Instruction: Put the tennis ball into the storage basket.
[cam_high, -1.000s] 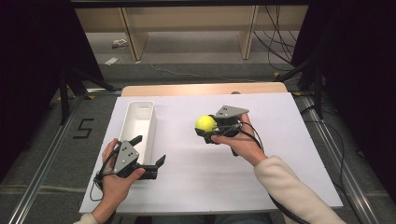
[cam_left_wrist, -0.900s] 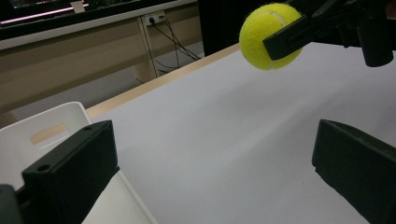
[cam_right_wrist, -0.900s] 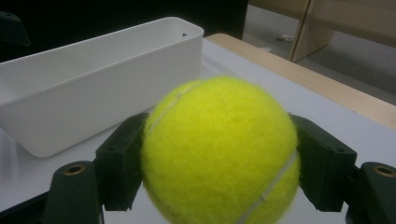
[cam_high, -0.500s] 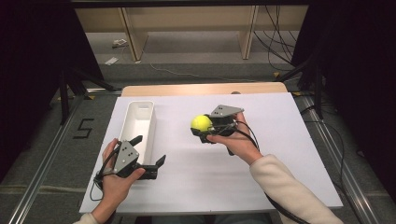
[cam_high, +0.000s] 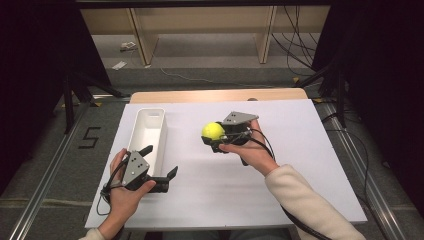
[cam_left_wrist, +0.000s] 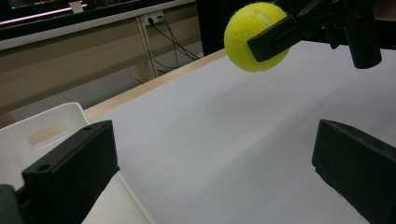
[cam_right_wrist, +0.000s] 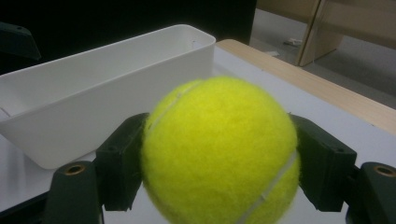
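Observation:
A yellow tennis ball (cam_high: 213, 131) hangs above the middle of the white table, with my right gripper (cam_high: 215, 139) shut on it. The right gripper view has the ball (cam_right_wrist: 219, 149) squeezed between both black jaws of that gripper (cam_right_wrist: 219, 168), and the long white bin (cam_right_wrist: 107, 79) lies just beyond it. The bin (cam_high: 148, 131) stands lengthwise on the table's left side and looks empty. My left gripper (cam_high: 160, 161) rests open at the bin's near end. Its view (cam_left_wrist: 215, 154) looks across the table at the ball (cam_left_wrist: 254, 35) and at a corner of the bin (cam_left_wrist: 46, 130).
The white table top (cam_high: 300, 165) stretches bare to the right and front. A wooden strip (cam_high: 215, 95) edges its far side, with wooden shelf legs (cam_high: 142, 40) on the floor beyond. A black cable (cam_high: 265, 147) trails from my right gripper over the forearm.
My right gripper has carried the ball a little to the left, toward the bin. The left gripper has stayed put and open.

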